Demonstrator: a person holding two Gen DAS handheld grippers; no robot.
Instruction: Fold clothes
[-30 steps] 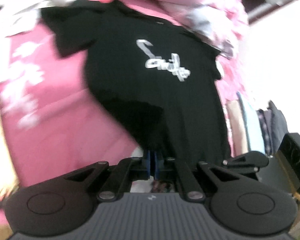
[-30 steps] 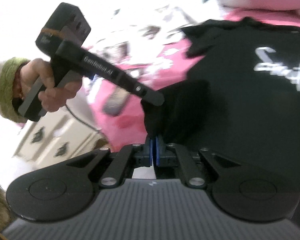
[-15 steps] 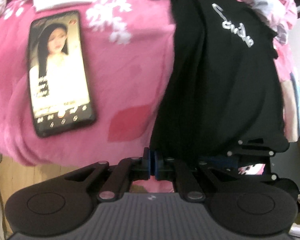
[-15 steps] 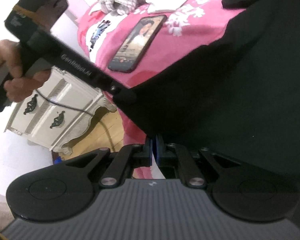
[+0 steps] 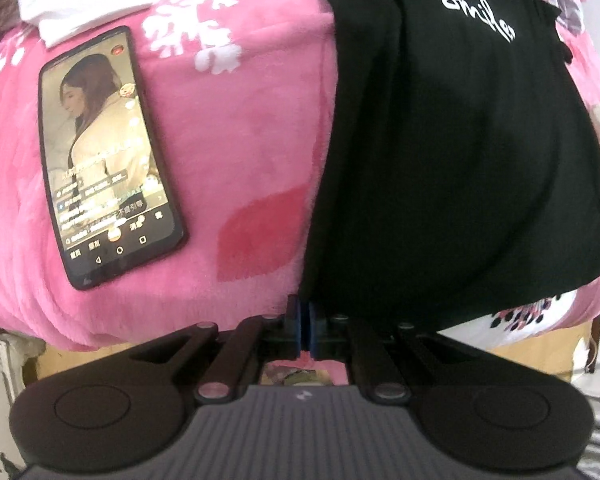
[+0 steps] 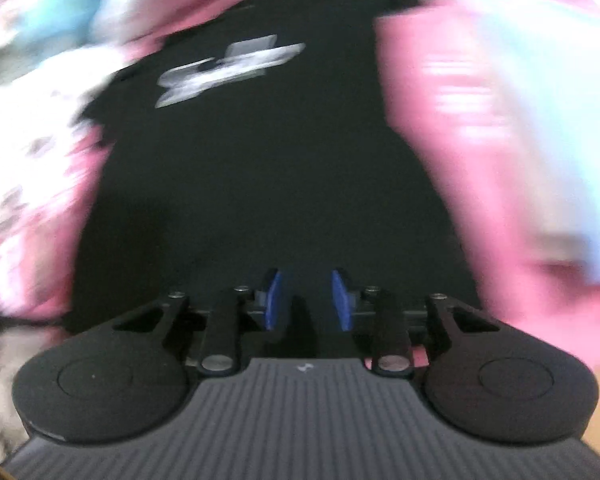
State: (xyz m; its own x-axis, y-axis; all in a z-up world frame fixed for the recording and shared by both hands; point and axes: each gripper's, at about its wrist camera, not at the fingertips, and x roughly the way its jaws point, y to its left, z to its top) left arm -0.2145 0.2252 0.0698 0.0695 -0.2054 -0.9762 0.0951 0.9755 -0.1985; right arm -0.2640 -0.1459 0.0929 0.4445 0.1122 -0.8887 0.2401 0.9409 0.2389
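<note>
Left to right across the bed. A smartphone [image 5: 108, 156], flat and glossy with its screen lit, lies face up on the pink fleece blanket [image 5: 240, 128], whose deep, soft pile bears white leaf prints; a folded white cloth [image 5: 84, 0] sits just beyond the phone. Beside them the black T-shirt [image 5: 452, 152], thin matte jersey with a white cursive print on the chest, lies spread on the blanket with its hem at the bed's near edge and one long crease running down its left side. The left gripper [image 5: 304, 324] is clenched on the lower left corner of the hem, blue pads pressed together with dark fabric pinched between them. The right gripper [image 6: 307, 300], seen in a heavily blurred view above the shirt's lower half, has just been opening; its blue pads stand apart and no fabric is visibly pinched between them, so the right corner appears released. In judgement, the step in hand is laying the shirt flat for the first fold. It is done well by keeping the held corner taut and low, letting the limp jersey settle without ripples, and steering the fold clear of the phone.
</note>
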